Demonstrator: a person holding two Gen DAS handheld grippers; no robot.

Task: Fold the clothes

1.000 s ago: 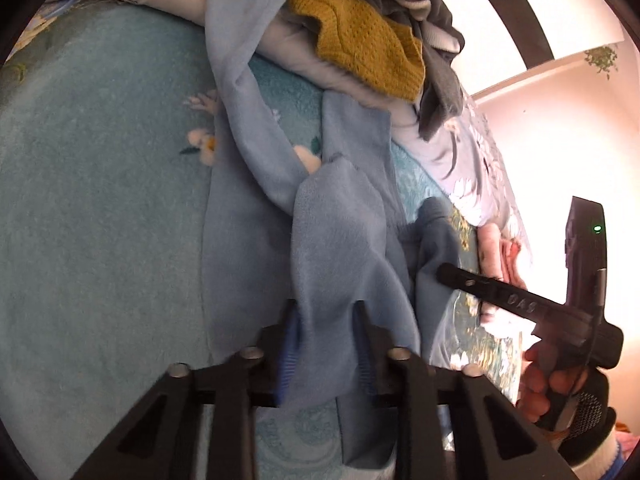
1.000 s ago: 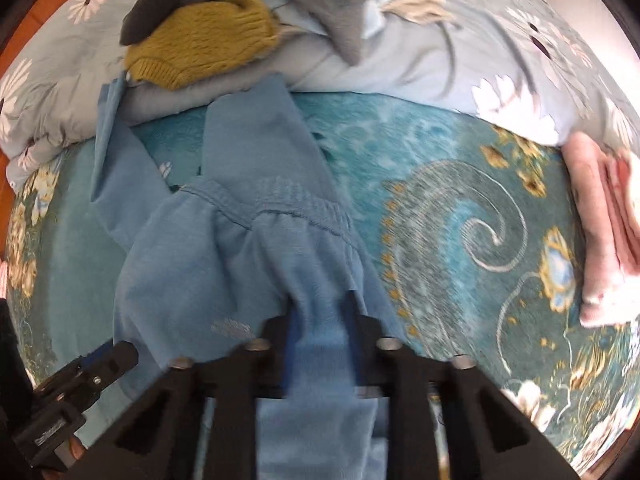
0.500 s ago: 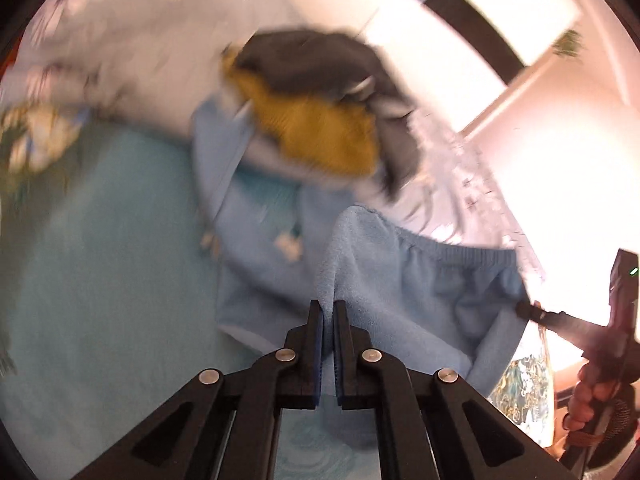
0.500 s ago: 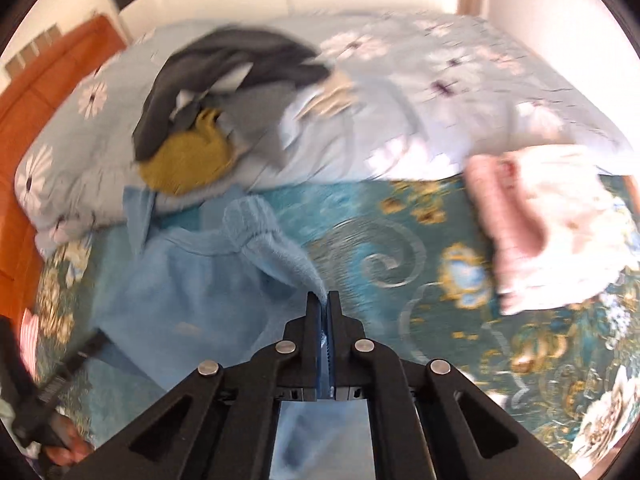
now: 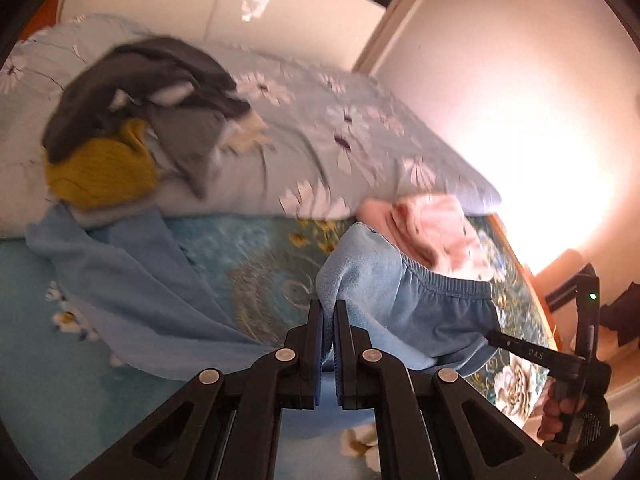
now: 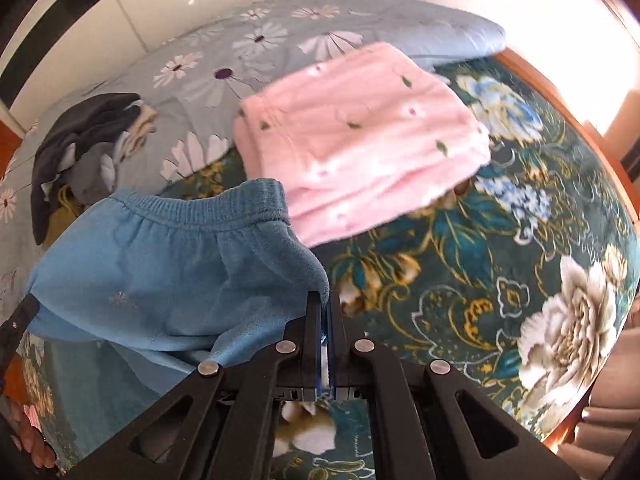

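Observation:
Light blue pants [image 5: 404, 300] hang lifted above the bed, stretched by the waistband between both grippers; their legs [image 5: 132, 280] trail down onto the teal bedspread. My left gripper [image 5: 329, 308] is shut on one waistband end. My right gripper [image 6: 329, 300] is shut on the other end of the pants [image 6: 160, 268], and it also shows in the left wrist view [image 5: 496, 334] at the right. The elastic waistband [image 6: 208, 204] faces up.
A folded pink garment [image 6: 360, 136] lies on the floral bedspread [image 6: 500, 280] just beyond the pants. A heap of dark grey and mustard clothes [image 5: 132, 128] sits on the pale floral duvet [image 5: 344, 128]. The bed's wooden edge [image 6: 592, 148] runs at right.
Both grippers closed on the blue pants, then lifted them off the bed and swung to the right, toward the folded pink garment. The waistband is now stretched between them.

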